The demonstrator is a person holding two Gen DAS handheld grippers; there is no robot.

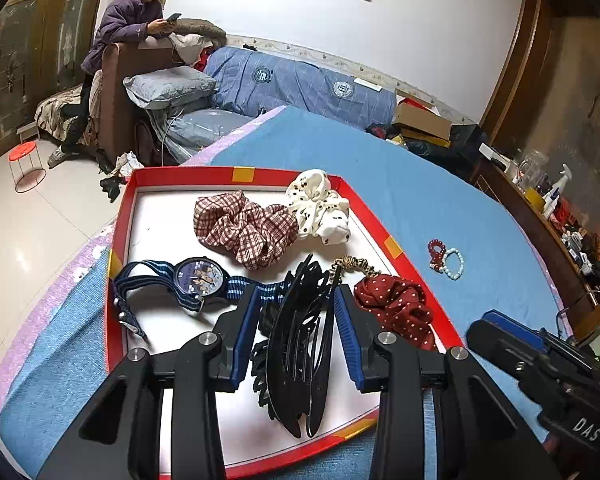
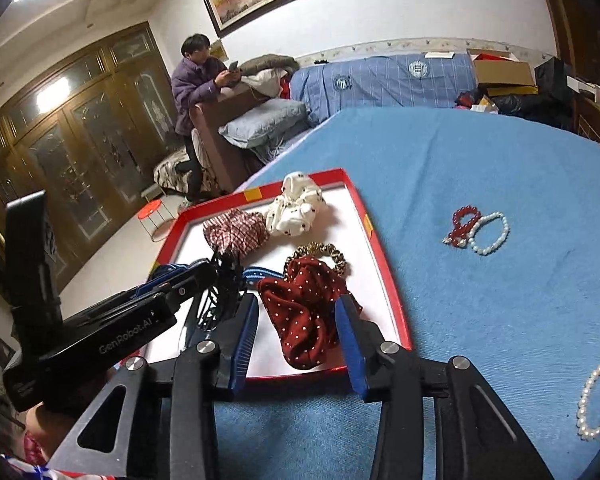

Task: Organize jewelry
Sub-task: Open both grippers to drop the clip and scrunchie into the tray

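Observation:
A red-rimmed tray (image 1: 188, 172) with a white floor lies on the blue bed. My left gripper (image 1: 296, 312) is shut on a black hair claw (image 1: 300, 352), held just over the tray's near part. In the tray are a blue-strapped watch (image 1: 200, 280), a plaid scrunchie (image 1: 244, 228), a white dotted scrunchie (image 1: 320, 208), a leopard-print hair tie (image 2: 320, 250) and a dark red dotted scrunchie (image 2: 304, 312). My right gripper (image 2: 296, 320) stands open astride the red scrunchie, pads clear of it. A red bead bracelet (image 2: 464, 224) and a pearl bracelet (image 2: 490, 234) lie on the bed right of the tray.
Another pearl bracelet (image 2: 596, 400) lies on the bedspread near the right edge. A person (image 1: 128, 28) in a purple jacket stands at the back left by a sofa. A red stool (image 1: 28, 168) is on the floor. A wooden shelf (image 1: 552, 216) with bottles runs along the right.

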